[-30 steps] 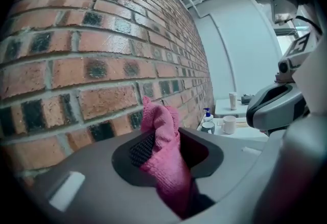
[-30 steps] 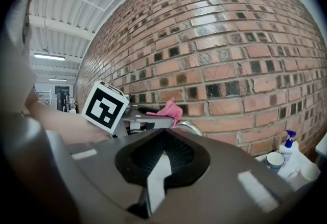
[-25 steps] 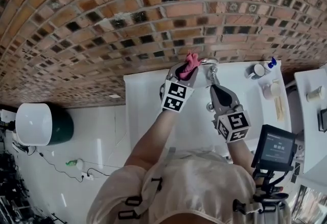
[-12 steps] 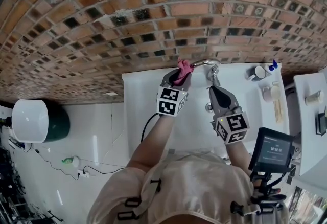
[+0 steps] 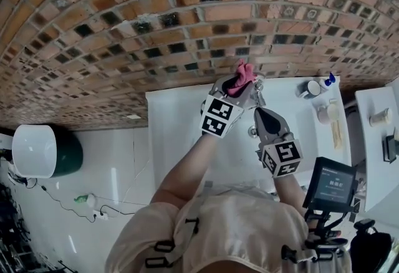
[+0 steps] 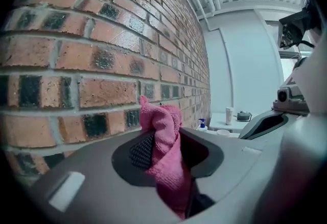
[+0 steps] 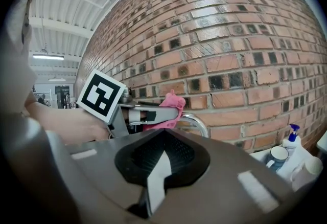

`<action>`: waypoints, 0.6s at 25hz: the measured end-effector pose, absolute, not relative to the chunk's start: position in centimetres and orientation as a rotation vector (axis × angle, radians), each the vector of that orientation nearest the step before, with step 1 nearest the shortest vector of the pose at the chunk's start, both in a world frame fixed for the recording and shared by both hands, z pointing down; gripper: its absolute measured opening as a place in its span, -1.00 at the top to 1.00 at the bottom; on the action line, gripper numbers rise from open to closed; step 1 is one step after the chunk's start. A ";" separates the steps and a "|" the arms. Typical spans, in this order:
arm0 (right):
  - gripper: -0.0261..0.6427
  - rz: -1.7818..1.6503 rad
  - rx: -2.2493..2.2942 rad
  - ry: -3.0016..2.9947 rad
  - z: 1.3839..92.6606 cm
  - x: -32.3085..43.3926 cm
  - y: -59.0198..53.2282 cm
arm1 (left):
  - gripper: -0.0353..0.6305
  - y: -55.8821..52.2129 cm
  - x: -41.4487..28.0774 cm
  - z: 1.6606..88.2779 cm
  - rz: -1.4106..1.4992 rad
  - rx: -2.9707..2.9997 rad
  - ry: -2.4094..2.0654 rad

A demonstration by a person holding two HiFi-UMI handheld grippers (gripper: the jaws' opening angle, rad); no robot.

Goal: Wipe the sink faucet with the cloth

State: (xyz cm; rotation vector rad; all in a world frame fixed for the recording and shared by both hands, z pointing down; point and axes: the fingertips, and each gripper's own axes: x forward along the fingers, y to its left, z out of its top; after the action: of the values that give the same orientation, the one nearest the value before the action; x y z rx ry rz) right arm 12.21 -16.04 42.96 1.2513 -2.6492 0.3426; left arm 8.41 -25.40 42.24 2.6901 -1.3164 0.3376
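A pink cloth (image 5: 242,72) is bunched between the jaws of my left gripper (image 5: 239,86), which is shut on it. The cloth rests against the top of the chrome faucet (image 5: 257,83) at the back of the white sink (image 5: 177,125), close to the brick wall. In the left gripper view the cloth (image 6: 166,151) fills the jaw gap and hides the faucet. From the right gripper view, the cloth (image 7: 171,103) sits on the faucet's arch (image 7: 200,122). My right gripper (image 5: 260,113) hovers just in front of the faucet, jaws together and holding nothing.
A blue-capped bottle (image 5: 328,80), a mug (image 5: 310,88) and a cup (image 5: 325,113) stand on the counter right of the faucet. A small screen (image 5: 334,181) hangs at my right side. A white and green bin (image 5: 40,151) sits on the floor at left.
My left gripper, with the cloth, slid left away from the faucet, then came back right and slightly up onto the faucet's arch. The right gripper stayed put.
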 end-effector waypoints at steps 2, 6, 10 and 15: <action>0.95 0.351 1.260 -2.644 43.1 12.4 -16.1 | 0.53 -25.4 7.5 42.5 0.324 2.664 -1.337; 0.95 0.352 1.233 -2.654 43.1 11.8 -15.8 | 0.53 -24.8 4.7 44.3 0.287 2.546 -1.385; 0.95 0.357 1.205 -2.657 43.5 11.0 -15.7 | 0.53 -24.0 3.2 47.5 0.351 2.465 -1.402; 0.95 0.353 1.198 -2.660 43.6 10.8 -15.8 | 0.53 -23.5 2.4 50.1 0.412 2.403 -1.403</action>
State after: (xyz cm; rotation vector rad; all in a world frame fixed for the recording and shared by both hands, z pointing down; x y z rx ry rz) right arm 10.77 -15.81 43.55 1.1975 -2.6605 0.3528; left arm 2.44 -23.54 50.13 2.4026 -1.4029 0.4118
